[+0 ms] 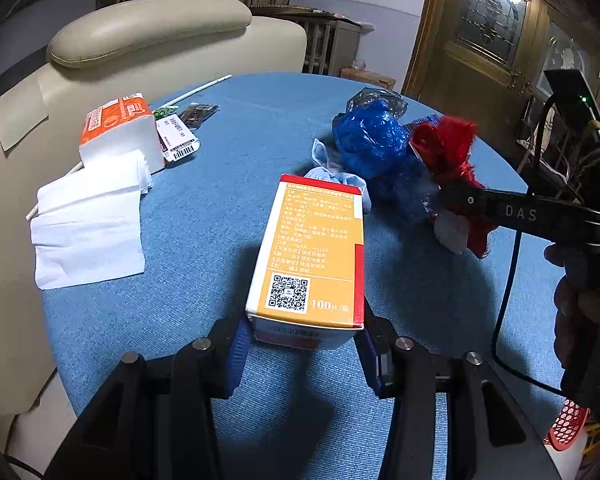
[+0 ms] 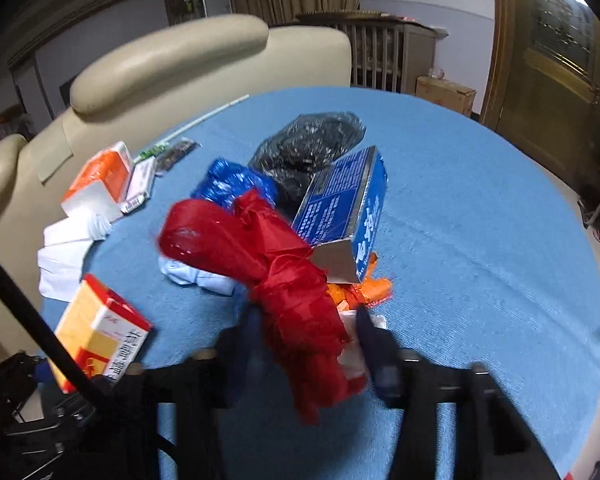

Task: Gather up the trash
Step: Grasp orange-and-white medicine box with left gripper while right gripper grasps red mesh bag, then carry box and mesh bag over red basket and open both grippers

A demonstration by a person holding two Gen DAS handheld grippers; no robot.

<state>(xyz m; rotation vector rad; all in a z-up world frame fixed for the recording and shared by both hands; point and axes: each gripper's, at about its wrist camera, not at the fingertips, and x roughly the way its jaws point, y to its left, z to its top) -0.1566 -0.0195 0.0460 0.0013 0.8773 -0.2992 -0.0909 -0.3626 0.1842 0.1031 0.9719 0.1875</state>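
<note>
The left claw [image 1: 300, 344] gripped the orange box [image 1: 308, 252] above the blue table [image 1: 204, 220], and the right claw [image 2: 306, 344] was closed on the red bag [image 2: 284, 280], probably to clear both from the trash pile.

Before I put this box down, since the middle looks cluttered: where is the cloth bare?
The blue tablecloth is bare to the right of the blue box, out to the table's edge. A narrower bare strip lies between the white tissues and the orange medicine box. The bags around the red bag crowd the middle.
</note>
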